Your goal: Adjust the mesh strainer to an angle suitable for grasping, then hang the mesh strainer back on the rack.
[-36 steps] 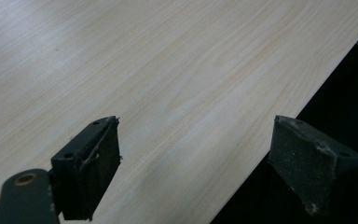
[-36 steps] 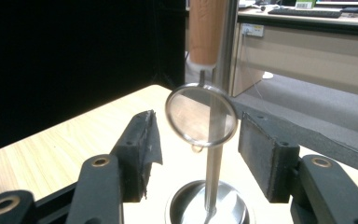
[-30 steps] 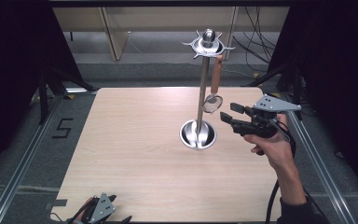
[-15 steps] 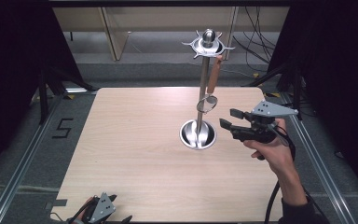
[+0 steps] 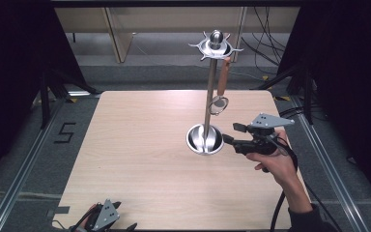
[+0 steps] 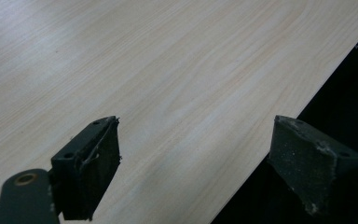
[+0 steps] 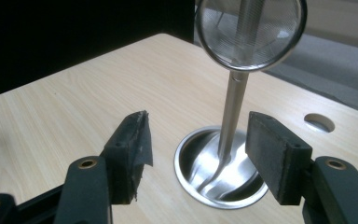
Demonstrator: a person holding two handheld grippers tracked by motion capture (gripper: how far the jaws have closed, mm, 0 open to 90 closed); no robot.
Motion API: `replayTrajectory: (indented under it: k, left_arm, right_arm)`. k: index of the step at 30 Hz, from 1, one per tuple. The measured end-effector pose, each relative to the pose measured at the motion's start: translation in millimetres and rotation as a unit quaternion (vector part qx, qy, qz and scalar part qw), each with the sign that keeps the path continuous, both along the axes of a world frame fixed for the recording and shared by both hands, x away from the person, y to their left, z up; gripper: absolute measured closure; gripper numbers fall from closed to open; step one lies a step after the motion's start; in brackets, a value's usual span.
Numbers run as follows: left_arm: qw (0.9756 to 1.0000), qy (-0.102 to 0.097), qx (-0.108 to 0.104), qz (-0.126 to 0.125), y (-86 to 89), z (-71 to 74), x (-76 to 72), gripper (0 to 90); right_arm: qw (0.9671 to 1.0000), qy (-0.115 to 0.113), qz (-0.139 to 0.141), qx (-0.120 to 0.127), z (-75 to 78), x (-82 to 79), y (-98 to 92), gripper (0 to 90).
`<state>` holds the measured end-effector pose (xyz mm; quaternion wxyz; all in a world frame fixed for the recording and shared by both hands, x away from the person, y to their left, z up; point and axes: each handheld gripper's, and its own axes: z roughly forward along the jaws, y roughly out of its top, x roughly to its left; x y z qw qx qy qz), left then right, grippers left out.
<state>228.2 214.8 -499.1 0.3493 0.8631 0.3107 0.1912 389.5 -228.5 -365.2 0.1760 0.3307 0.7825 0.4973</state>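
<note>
One utensil stand [image 5: 207, 111] rises upright from the table [image 5: 125, 159], its round steel base dish [image 5: 204, 139] set right of the table's middle, nearer the right edge than the left. Its pole runs vertically, straight up to a hooked crown, and from one hook a small mesh strainer [image 5: 219, 103] with a wooden handle hangs down just beside the pole on its right.

The right gripper [image 5: 228, 134] sits level just to the right of the base dish, jaws pointed at the foot of the pole. In the right gripper view the pole [image 7: 230, 109] stands ahead between the two pads, not touched by either; the jaws have just been opening and hold nothing.

My reading: the right hand is far nearer and would take the stand low. The left gripper [image 6: 196, 172] rests at the near left corner, jaws apart and empty, well away.
</note>
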Motion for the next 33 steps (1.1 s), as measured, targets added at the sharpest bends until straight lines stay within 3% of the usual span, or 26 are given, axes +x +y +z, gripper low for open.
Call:
replayTrajectory:
  k: [1, 2, 5, 7, 8, 10, 12, 14, 16, 17, 18, 19, 23, 25, 26, 27, 28, 31, 33]
  left_arm:
    - [0.9999, 0.008, -0.008, 0.007, -0.9, -0.9, -1.3, 15.6]
    - [0.9999, 0.009, -0.002, 0.004, -0.5, 0.1, -1.3, 15.5]
    - [1.0, 0.0, 0.004, -0.006, 0.9, 0.8, -0.5, 15.5]
    - [0.9998, 0.009, -0.014, 0.007, -0.9, -0.8, -1.9, 15.5]
    - [1.0, 0.007, 0.004, 0.002, 0.4, 0.3, -1.0, 15.6]
    - [0.9999, -0.001, 0.007, -0.007, 0.9, 0.8, -0.3, 15.6]
    - [1.0, 0.005, -0.002, -0.001, -0.4, 0.8, -0.9, 15.5]
    - [0.9999, -0.003, 0.009, -0.008, 1.0, 1.2, -0.2, 15.6]
    - [1.0, 0.007, 0.004, 0.002, 1.0, 1.0, -2.2, 15.5]
    - [1.0, 0.002, 0.009, -0.003, 1.7, 1.7, -1.3, 15.5]
    - [1.0, 0.002, 0.002, 0.002, 1.1, 0.7, -1.8, 15.6]
    - [1.0, 0.002, 0.005, -0.003, 2.0, 1.0, -2.2, 15.6]
    - [0.9999, -0.009, 0.013, -0.007, 4.6, 1.4, -0.3, 15.5]
    - [0.9998, 0.0, -0.017, 0.009, 1.1, -1.5, -2.9, 15.6]
    - [1.0, -0.007, 0.003, -0.005, 3.0, 0.6, -1.3, 15.6]
    - [1.0, 0.003, -0.006, 0.005, 1.4, -1.1, -2.9, 15.6]
    - [0.9999, -0.004, 0.012, -0.002, 2.4, 0.2, -1.6, 15.6]
    - [0.9998, -0.004, 0.019, -0.002, 2.5, 0.4, -1.8, 15.6]
    - [0.9998, -0.006, 0.02, -0.004, 2.6, 0.7, -1.6, 15.6]
  right_arm:
    - [1.0, -0.001, 0.0, 0.0, -3.0, 0.5, 1.2, 40.3]
    - [1.0, 0.003, 0.0, -0.001, -4.6, 0.2, 2.1, 40.2]
    - [0.9999, 0.009, 0.007, -0.012, -9.9, 0.4, 5.3, 40.1]
    - [0.9997, 0.003, 0.011, -0.02, -13.0, 1.4, 7.8, 40.1]
    - [0.9997, 0.005, 0.014, -0.021, -14.3, 1.6, 8.9, 40.1]
    - [0.9996, 0.016, 0.013, -0.019, -17.2, -0.5, 13.7, 39.9]
    - [0.9994, 0.02, 0.015, -0.022, -19.3, -1.5, 16.0, 39.7]
    - [0.9992, 0.028, 0.02, -0.023, -20.3, -2.3, 17.7, 39.4]
    - [0.9991, 0.017, 0.024, -0.03, -22.0, -1.4, 18.0, 39.3]
    - [0.9988, 0.029, 0.023, -0.031, -22.6, -3.4, 19.5, 39.3]
    - [0.9991, 0.023, 0.023, -0.026, -24.2, -3.7, 21.3, 39.2]
    - [0.9987, 0.033, 0.026, -0.03, -23.9, -4.9, 21.6, 39.2]
    - [0.9984, 0.034, 0.027, -0.037, -26.7, -5.4, 24.5, 38.7]
    - [0.9981, 0.029, 0.031, -0.044, -28.9, -4.8, 24.8, 38.5]
    - [0.9983, 0.033, 0.03, -0.039, -30.3, -5.9, 26.2, 38.2]
    - [0.9979, 0.036, 0.032, -0.042, -31.2, -6.3, 26.5, 38.0]
    - [0.9981, 0.038, 0.028, -0.039, -33.8, -7.1, 28.1, 37.8]
    - [0.9974, 0.038, 0.032, -0.052, -38.9, -5.5, 28.4, 37.5]
    - [0.9966, 0.05, 0.037, -0.054, -42.0, -5.9, 29.6, 37.4]
